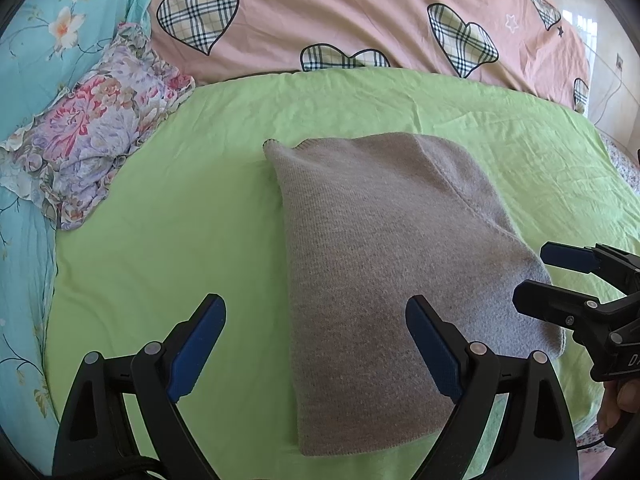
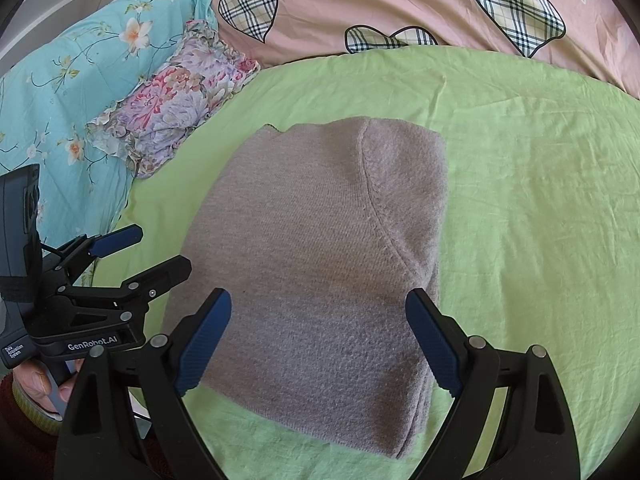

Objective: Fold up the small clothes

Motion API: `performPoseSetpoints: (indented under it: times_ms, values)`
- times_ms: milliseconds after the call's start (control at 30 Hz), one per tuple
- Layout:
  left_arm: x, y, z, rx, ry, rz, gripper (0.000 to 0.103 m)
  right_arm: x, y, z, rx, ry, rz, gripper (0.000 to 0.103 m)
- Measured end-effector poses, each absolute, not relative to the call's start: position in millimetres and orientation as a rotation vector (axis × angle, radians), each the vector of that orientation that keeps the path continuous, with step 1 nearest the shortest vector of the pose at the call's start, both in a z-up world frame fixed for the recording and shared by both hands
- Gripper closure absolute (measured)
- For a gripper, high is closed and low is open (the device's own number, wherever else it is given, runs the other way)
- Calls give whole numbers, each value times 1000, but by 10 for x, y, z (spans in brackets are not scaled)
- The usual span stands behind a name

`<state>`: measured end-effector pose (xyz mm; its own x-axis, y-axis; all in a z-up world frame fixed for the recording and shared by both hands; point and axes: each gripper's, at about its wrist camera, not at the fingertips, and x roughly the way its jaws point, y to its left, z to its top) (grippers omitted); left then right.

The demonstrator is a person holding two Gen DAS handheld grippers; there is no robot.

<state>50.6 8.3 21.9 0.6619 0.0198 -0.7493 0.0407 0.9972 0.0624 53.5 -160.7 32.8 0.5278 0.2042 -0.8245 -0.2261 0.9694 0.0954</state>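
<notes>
Grey knit, a folded sweater (image 1: 384,280) lies flat in a neat rectangle on the lime-green sheet (image 1: 180,216) of the bed, with a floral pillow (image 1: 96,128) off to its left and a pink heart-print quilt (image 1: 360,12) beyond. I hold my left gripper (image 1: 316,344) spread wide just above the sweater's near left edge, gripping nothing. My right gripper (image 2: 320,340) hangs equally wide over the garment's near end, also empty.

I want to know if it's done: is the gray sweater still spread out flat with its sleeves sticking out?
No, the gray sweater lies folded into a compact rectangle on the green sheet, with no sleeves sticking out.
</notes>
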Motion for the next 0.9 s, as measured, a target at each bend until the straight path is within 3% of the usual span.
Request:
performPoseSetpoints:
  times_ms: [900]
  values:
    - [513,69,222,79,850,-19,11,543,-1615,332,-25,983,259,14]
